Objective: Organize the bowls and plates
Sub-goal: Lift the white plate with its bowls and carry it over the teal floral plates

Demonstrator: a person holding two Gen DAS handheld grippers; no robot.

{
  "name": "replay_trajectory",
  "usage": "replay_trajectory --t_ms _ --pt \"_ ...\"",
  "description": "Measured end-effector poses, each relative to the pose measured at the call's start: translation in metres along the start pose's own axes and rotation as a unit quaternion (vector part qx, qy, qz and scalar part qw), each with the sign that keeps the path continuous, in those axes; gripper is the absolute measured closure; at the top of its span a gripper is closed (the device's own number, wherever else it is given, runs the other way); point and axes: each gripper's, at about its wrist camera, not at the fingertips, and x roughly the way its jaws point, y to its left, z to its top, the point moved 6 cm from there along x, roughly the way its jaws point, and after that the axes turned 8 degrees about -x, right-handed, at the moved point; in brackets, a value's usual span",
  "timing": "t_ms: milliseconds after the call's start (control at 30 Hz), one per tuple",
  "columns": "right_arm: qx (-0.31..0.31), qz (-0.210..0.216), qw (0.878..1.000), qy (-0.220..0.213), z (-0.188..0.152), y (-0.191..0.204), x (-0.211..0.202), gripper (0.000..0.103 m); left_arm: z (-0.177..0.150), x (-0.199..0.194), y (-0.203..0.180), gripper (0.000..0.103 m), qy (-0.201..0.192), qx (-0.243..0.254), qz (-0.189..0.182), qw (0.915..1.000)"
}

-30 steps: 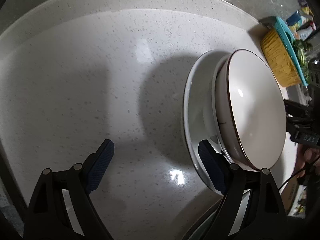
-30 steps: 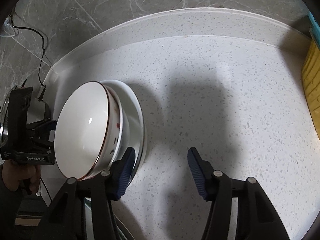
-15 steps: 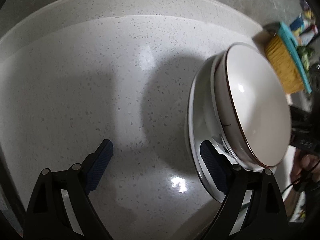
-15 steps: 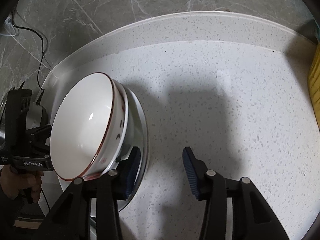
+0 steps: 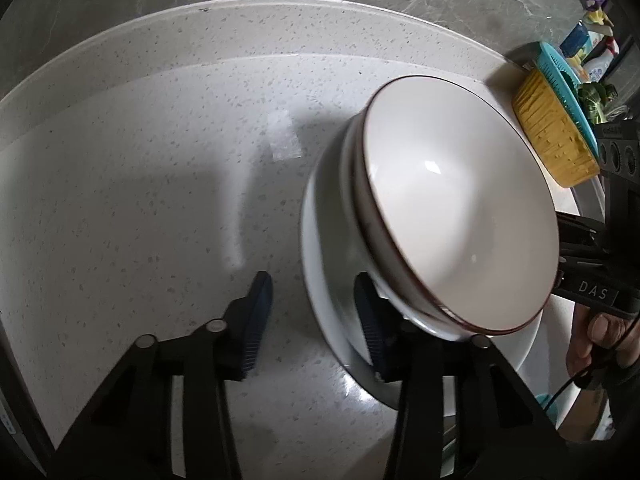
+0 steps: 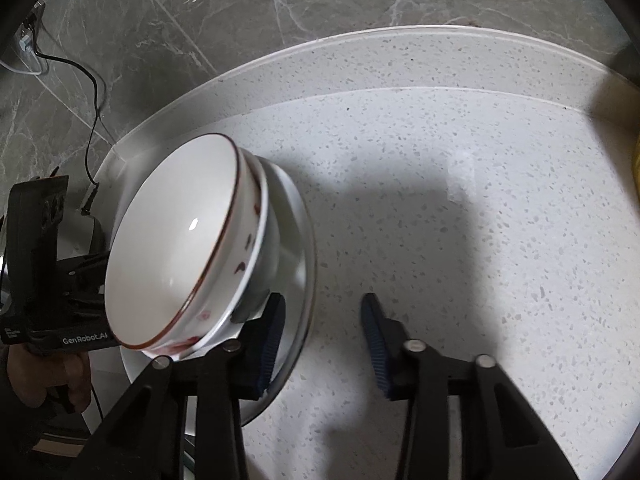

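A white bowl with a thin brown-red rim [image 5: 460, 208] sits nested in a second bowl on a white plate [image 5: 320, 280] on the speckled countertop. My left gripper [image 5: 312, 320] straddles the plate's left rim, one finger outside and the other over the plate. Its jaws are closing and a gap still shows at the rim. In the right wrist view the same bowl [image 6: 176, 232] and plate [image 6: 298, 236] stand at the left. My right gripper [image 6: 322, 332] straddles the opposite rim, jaws closing, with its outer pad clear of the plate.
A yellow and teal basket [image 5: 556, 128] with greens and bottles [image 5: 592, 52] behind it stands at the counter's far right. A raised backsplash ledge [image 6: 360, 52] and grey marble wall close off the back. A black cable [image 6: 92, 92] hangs from a wall socket.
Both grippers' jaws have narrowed around the plate's rim, the left one by far the more. Both views have tipped slightly, so the wall behind shows more.
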Motion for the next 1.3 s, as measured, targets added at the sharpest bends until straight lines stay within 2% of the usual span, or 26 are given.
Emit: replay_trajectory --t_ms 67,133,267,833,1100,1300 --pt "0.001 0.006 1.000 -0.001 0.003 0.003 0.001 0.082 0.003 0.001 -0.006 0.078 0.003 0.002 -0.008 1.0000" --pt "0.001 0.001 1.000 0.001 0.007 0.007 0.004 0.084 0.005 0.002 -0.012 0.086 0.001 0.008 -0.006 1.0000" --pt "0.009 -0.003 1.000 0.002 0.008 0.004 0.004 0.084 0.011 0.002 -0.020 0.087 -0.006 0.008 0.008 0.9999" --pt "0.014 -0.032 0.999 0.012 0.010 0.007 0.001 0.087 0.006 -0.009 -0.016 0.090 -0.010 0.004 0.009 0.9999" --pt "0.010 -0.032 0.999 -0.001 0.013 0.013 -0.017 0.087 0.005 -0.032 -0.022 0.090 -0.023 0.009 0.012 0.9996" --pt "-0.002 -0.031 0.999 -0.015 0.015 0.026 -0.041 0.087 -0.001 -0.065 -0.025 0.090 -0.037 0.010 0.013 0.9992"
